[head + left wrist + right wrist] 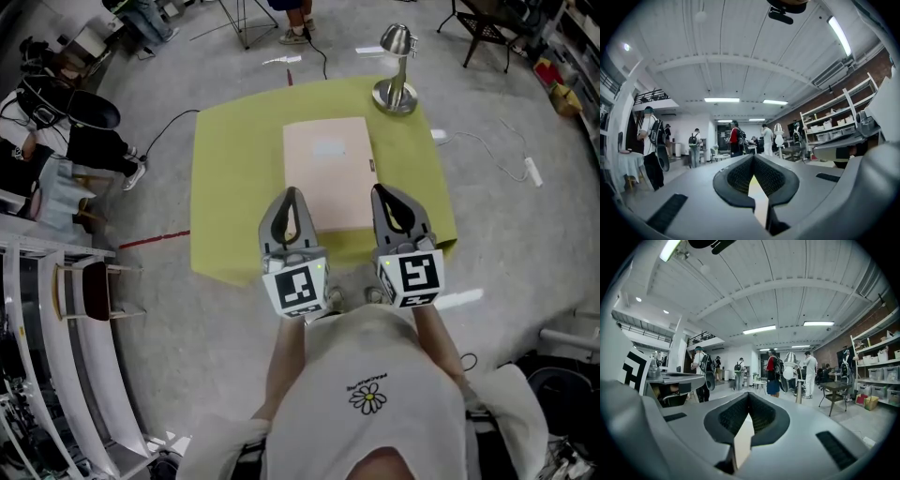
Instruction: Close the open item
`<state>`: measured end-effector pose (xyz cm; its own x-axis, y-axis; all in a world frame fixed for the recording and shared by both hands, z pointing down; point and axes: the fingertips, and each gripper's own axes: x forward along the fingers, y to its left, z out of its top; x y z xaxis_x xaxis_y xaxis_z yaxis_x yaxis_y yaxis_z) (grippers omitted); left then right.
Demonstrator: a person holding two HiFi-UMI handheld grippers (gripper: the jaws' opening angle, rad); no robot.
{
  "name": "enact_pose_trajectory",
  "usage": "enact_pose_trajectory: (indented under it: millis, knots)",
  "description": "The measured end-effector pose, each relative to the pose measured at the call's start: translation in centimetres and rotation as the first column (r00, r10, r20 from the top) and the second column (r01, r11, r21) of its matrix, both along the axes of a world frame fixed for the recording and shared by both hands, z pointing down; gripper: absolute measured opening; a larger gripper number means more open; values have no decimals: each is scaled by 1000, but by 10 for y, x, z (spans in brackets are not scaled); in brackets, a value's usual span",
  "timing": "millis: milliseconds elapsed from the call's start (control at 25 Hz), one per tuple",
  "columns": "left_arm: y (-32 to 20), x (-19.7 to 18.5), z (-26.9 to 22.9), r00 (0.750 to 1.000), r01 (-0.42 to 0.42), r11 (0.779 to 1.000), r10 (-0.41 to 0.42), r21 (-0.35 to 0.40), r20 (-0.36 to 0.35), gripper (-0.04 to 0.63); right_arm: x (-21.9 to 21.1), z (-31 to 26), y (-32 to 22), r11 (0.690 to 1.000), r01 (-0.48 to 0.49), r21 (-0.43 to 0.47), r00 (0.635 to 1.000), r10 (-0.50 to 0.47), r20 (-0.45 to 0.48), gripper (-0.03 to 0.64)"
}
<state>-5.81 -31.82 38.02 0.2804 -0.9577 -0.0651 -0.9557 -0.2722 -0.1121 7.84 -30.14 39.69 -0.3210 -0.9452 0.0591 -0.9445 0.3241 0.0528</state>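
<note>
On green table (234, 187): folder (328, 173) lies shut | lamp (397, 66) far corner | left gripper (292, 191), right gripper (383, 188) jaws together, empty

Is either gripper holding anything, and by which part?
Nothing is held. The left gripper and the right gripper are both shut and empty; the pink folder lies on the table.

A large open workshop or lab hall: bare concrete floor (525, 244) with loose cables (487, 142), a white ribbed ceiling (740, 42) with strip lights (722, 100), a brick wall (825, 98) lined with shelves (834, 124) of bins, a railed mezzanine (651, 96), and people (735, 138) with backpacks standing about.
</note>
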Motion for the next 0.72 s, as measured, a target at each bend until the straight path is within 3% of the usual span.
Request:
enact_pose_trajectory:
  millis: [80, 400, 560, 720]
  knots:
    - [1, 1, -1, 1000, 6, 1000, -6, 8, -22, 15, 1, 0, 2, 1000, -6, -1, 1000, 6, 1, 11]
    - [5, 12, 3, 1000, -21, 999, 21, 25, 16, 15, 7, 0, 5, 1000, -25, 5, 1000, 25, 3, 11]
    - [5, 17, 5, 997, -44, 999, 42, 27, 68, 15, 8, -1, 7, 1000, -29, 8, 1000, 29, 1, 11]
    - [7, 19, 5, 998, -44, 998, 42, 38, 49, 15, 8, 0, 8, 999, -34, 5, 999, 34, 1, 11]
